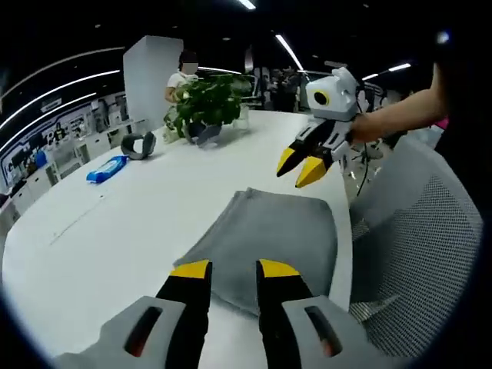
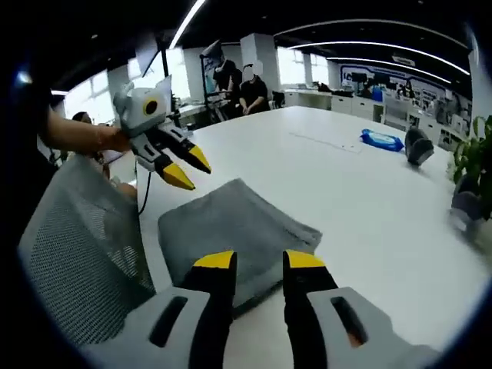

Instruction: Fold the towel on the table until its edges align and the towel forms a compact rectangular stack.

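Office desks and ceiling strip lights surround a white table (image 1: 115,223). At its edge the grey towel (image 1: 265,238) already lies as a compact rectangular stack, so folding looks finished. Left gripper (image 1: 233,268) and right gripper (image 2: 259,260) hover slightly open, empty, at six o'clock.

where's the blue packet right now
The blue packet lies flat on the white table, far left in the left gripper view beside a dark grey object, well away from the grey towel.
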`<action>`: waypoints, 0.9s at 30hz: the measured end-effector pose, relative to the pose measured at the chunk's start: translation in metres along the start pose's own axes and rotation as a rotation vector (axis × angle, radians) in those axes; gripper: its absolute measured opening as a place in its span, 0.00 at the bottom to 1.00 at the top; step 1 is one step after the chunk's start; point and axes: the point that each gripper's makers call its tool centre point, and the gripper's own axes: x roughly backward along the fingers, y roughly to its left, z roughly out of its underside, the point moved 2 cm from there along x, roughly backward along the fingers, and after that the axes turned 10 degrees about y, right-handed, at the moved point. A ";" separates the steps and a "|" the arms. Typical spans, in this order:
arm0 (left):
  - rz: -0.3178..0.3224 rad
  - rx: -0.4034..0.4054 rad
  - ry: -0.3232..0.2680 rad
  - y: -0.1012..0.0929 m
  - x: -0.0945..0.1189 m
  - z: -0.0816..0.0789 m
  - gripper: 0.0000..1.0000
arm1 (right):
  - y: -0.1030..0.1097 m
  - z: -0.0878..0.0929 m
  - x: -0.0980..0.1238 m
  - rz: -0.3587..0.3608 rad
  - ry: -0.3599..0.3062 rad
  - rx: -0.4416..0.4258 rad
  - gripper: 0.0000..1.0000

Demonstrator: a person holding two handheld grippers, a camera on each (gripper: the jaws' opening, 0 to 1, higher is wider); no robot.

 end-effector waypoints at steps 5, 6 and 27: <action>0.045 -0.066 0.129 -0.022 -0.024 0.032 0.36 | 0.022 0.034 -0.027 -0.020 0.179 0.183 0.29; 0.021 -0.099 0.135 -0.019 -0.027 0.035 0.36 | 0.023 0.035 -0.030 -0.032 0.181 0.199 0.29; 0.029 -0.061 0.154 0.023 -0.053 0.029 0.32 | -0.021 0.017 -0.059 -0.021 0.246 0.159 0.24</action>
